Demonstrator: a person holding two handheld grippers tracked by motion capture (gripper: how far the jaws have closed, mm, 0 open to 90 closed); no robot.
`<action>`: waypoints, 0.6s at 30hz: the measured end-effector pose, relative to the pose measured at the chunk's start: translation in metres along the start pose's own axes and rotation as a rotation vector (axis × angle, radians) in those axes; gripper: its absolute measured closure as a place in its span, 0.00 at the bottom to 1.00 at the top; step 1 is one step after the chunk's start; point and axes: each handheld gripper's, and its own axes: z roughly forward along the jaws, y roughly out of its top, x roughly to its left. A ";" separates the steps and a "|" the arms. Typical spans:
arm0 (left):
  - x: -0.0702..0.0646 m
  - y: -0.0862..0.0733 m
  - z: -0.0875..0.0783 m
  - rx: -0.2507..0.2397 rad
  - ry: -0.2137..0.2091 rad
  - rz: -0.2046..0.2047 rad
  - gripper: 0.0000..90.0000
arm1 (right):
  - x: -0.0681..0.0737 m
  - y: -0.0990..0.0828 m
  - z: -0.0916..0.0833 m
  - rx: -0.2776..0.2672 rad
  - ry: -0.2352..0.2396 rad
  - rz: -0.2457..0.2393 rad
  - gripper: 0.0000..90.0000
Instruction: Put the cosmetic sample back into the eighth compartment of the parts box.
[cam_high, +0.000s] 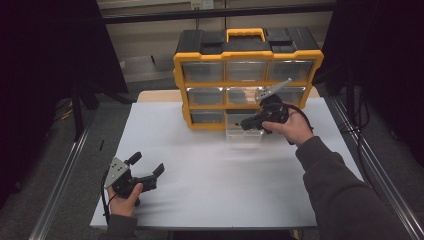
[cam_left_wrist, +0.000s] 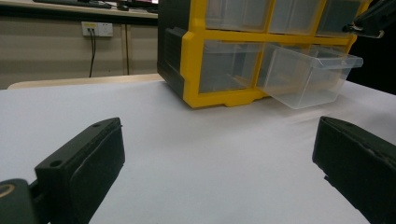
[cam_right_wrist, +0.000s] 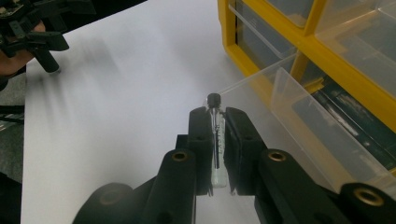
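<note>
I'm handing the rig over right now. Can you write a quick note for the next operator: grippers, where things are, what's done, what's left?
Right gripper: shut on a small clear glass vial with a black cap, held just beside the pulled-out clear plastic drawer.
Left gripper: open, holding nothing, low over the white table at its near left.
Yellow-and-black drawer organiser: at the table's far edge, bottom middle drawer pulled out, its front tipped down to the table.
Done: drawer opened, vial in grip.
Left, probably: put the vial in the drawer, release, push the drawer shut.
</note>
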 end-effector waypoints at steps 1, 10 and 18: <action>-0.001 0.000 0.001 -0.009 0.006 -0.013 0.03 | -0.001 0.000 0.000 -0.001 -0.003 -0.003 0.90; 0.000 0.000 0.000 -0.003 0.003 0.002 0.03 | -0.004 0.003 -0.001 -0.008 -0.011 0.002 0.90; -0.001 0.000 0.000 -0.008 0.008 -0.006 0.03 | -0.008 0.005 0.000 -0.015 -0.023 0.006 0.90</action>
